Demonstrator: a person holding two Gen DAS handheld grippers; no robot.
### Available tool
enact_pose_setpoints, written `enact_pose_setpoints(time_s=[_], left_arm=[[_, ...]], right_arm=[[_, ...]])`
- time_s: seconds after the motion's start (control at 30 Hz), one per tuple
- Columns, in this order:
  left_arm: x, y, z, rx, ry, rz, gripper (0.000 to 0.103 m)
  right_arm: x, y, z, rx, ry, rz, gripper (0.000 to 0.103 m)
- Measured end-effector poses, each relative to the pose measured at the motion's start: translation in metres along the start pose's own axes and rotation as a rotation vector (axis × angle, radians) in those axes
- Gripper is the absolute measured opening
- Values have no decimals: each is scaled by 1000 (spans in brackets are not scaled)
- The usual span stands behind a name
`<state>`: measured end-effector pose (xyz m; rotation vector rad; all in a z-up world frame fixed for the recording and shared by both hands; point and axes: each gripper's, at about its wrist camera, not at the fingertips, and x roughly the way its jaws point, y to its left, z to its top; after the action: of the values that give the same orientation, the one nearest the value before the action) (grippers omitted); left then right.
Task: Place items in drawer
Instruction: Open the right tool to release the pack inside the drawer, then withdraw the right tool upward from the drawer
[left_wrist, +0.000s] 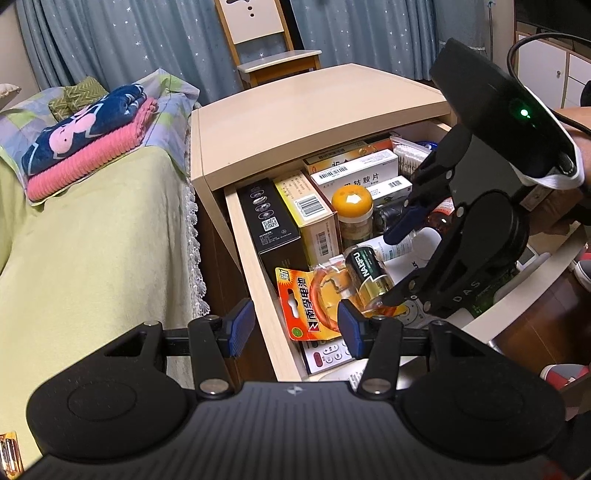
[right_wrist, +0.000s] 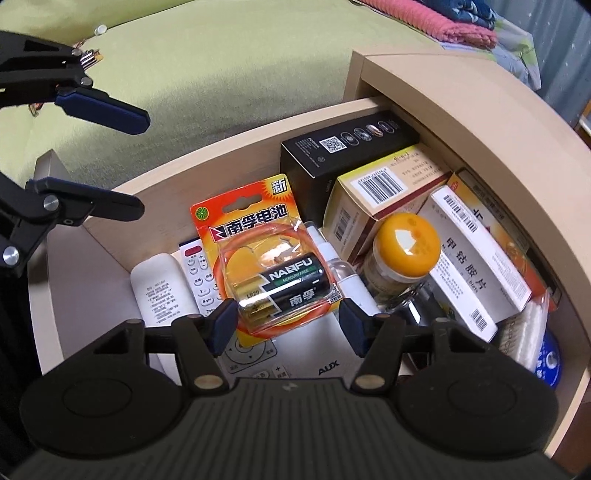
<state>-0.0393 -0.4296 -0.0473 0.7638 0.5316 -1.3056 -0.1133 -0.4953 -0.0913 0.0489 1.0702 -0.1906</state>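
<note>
Battery pack (right_wrist: 266, 266) lies in drawer (right_wrist: 236, 125) atop remotes. Right gripper (right_wrist: 288, 325) spread, apparently released; left gripper (left_wrist: 295, 325) spread, empty.

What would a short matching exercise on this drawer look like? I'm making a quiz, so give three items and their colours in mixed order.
Items:
1. battery pack
2. jar lid
3. tall box with QR code

Colours:
A. black
B. orange and yellow card
C. plain yellow-orange

Pairs: 1-B, 2-C, 3-A
</note>
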Motion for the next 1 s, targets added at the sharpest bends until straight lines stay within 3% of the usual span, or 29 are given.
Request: enact_pose_setpoints(time_s=[0.37,0.6,0.7,1.0], left_arm=[[1,-4,-2,-1,4,-10,55],[-4,-6,-3,-9,3,-3,55],[-7,-8,-3,-8,0,-2,55],[-20,-17,-5,-5,-12,-2,60]], right_arm=[[-11,-3,-2,31,-30,-19,56],[-51,-12,-3,129,-141,-156,57],[-70,-16,-7,182,-191,-187,68],[-109,-19,-38,387,-248,-170,85]])
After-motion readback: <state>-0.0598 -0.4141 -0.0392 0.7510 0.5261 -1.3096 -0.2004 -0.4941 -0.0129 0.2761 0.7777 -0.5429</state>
